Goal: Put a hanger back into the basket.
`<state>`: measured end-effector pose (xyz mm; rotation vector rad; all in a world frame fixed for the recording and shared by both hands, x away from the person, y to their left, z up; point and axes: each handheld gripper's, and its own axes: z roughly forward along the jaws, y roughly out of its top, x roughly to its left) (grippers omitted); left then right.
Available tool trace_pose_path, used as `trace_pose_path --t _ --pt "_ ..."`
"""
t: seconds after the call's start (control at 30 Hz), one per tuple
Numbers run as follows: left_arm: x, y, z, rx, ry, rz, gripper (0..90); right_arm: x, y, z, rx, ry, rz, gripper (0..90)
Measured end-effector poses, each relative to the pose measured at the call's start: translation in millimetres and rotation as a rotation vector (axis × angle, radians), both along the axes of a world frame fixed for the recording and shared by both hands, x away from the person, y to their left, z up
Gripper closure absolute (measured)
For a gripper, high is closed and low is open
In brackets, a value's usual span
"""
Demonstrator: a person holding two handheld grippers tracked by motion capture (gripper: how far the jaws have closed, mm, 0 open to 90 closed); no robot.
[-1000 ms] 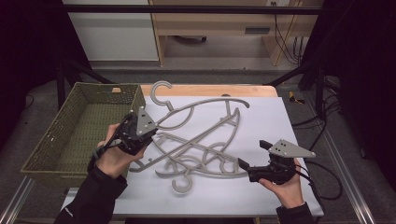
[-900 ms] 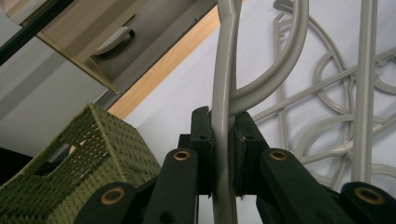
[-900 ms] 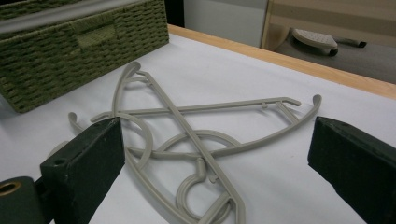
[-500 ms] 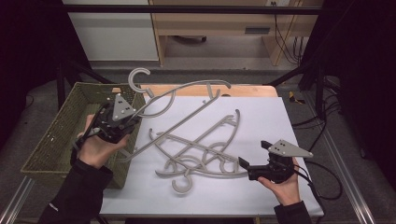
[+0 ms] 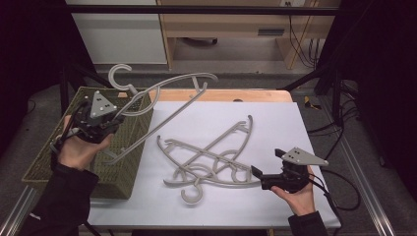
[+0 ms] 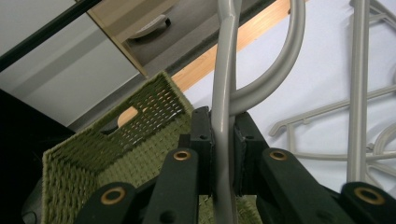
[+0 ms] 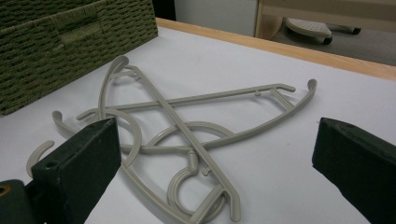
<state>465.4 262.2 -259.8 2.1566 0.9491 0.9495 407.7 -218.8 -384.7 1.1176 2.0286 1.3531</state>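
The left tool [image 5: 114, 119] is clenched on the bar of a grey plastic hanger [image 5: 162, 96] and holds it in the air above the woven green basket [image 5: 46, 157], which stands at the left edge of the worktop [image 5: 275, 123]. The hanger's hook [image 5: 119, 73] points away from the person, beyond the basket's far rim. In the left gripper view the pads [image 6: 201, 140] press on the bar from both sides. The right tool [image 5: 260, 176] is released, with wide jaws, low near the front right corner. It faces two more hangers [image 5: 211, 157], which lie crossed on the middle of the worktop.
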Motion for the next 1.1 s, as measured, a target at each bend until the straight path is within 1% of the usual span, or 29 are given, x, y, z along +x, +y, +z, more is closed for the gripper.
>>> trace_pose_path --t 0.03,0.07,0.13,0.17,0.3,0.4,0.7,0.9,1.0,1.1 --pt "1.5 4.2 -0.3 0.003 -0.01 0.0 81.0 0.0 0.0 -0.2 0.0 0.001 0.0 1.8" --pt "2.8 9.2 -1.1 0.0 -0.01 0.008 81.0 0.1 0.1 -0.4 0.0 0.002 -0.001 1.8" --pt "4.7 16.6 -1.9 0.007 -0.007 0.021 81.0 0.2 0.2 -0.7 -0.002 0.004 0.002 1.8" --pt "5.2 20.8 -2.4 0.011 -0.002 0.036 81.0 0.4 0.5 -0.8 -0.002 0.003 0.001 1.9" --pt "10.3 36.6 -4.9 0.007 -0.007 0.07 81.0 0.6 0.7 -1.1 -0.002 0.005 0.003 1.9" --pt "14.2 47.7 -6.8 0.014 -0.005 0.092 81.0 0.7 1.0 -1.3 -0.004 0.006 0.004 1.9" --pt "22.4 74.0 -16.3 0.023 0.004 0.143 81.0 1.1 1.4 -1.7 -0.004 0.009 0.005 1.8" --pt "25.9 91.1 -24.1 0.016 0.012 0.176 81.0 1.2 1.4 -1.6 -0.003 0.008 0.006 1.8" --pt "27.5 99.6 -28.3 0.023 0.012 0.195 81.0 1.4 1.6 -1.9 -0.005 0.01 0.006 1.8" --pt "29.7 109.2 -32.1 0.029 0.022 0.216 81.0 1.6 1.8 -2.1 -0.006 0.011 0.006 1.8"
